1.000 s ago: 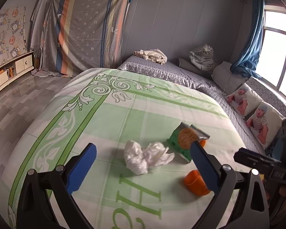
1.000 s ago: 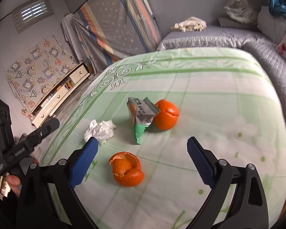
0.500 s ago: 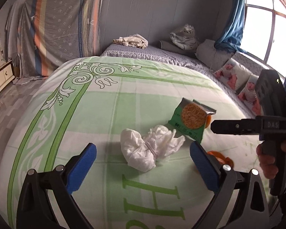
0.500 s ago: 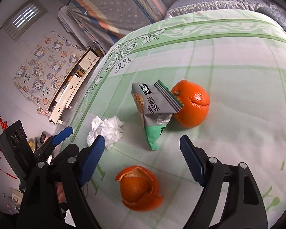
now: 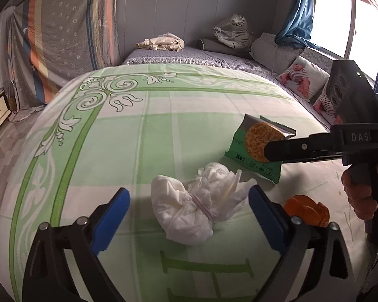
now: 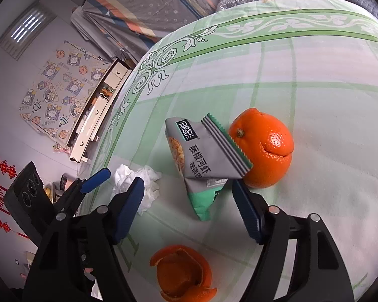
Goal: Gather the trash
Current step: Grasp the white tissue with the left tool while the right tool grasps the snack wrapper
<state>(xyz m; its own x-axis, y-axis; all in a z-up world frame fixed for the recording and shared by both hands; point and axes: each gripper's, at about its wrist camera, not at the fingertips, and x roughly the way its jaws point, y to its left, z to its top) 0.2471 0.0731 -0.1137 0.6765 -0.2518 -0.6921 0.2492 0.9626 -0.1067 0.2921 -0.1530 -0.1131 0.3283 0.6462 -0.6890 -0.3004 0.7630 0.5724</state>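
A crumpled white tissue wad [image 5: 196, 207] lies on the green patterned bedspread [image 5: 113, 136], between the blue pads of my left gripper [image 5: 189, 209]. Those jaws are closing; the pads stand apart from the tissue. A torn green and grey snack wrapper [image 6: 201, 161] leans against a whole orange [image 6: 263, 151]. My right gripper [image 6: 187, 198] hovers over the wrapper's lower end with its jaws closing, the pads still clear of it. An orange peel [image 6: 184, 274] lies below the right gripper. In the left wrist view, the wrapper [image 5: 254, 146] and peel [image 5: 306, 210] sit to the right.
A grey quilt with pillows [image 5: 305, 78], a plastic-wrapped toy tiger [image 5: 233, 31] and folded cloth [image 5: 161, 42] lies at the bed's far side. The bedspread drops off at the left toward a tiled floor and a low cabinet [image 6: 95, 115]. A hand [image 5: 360, 191] holds the right tool.
Both grippers moved down and closer to the bed. The left one now straddles the tissue. The right one shifted from over the peel to the wrapper, and its jaws narrowed.
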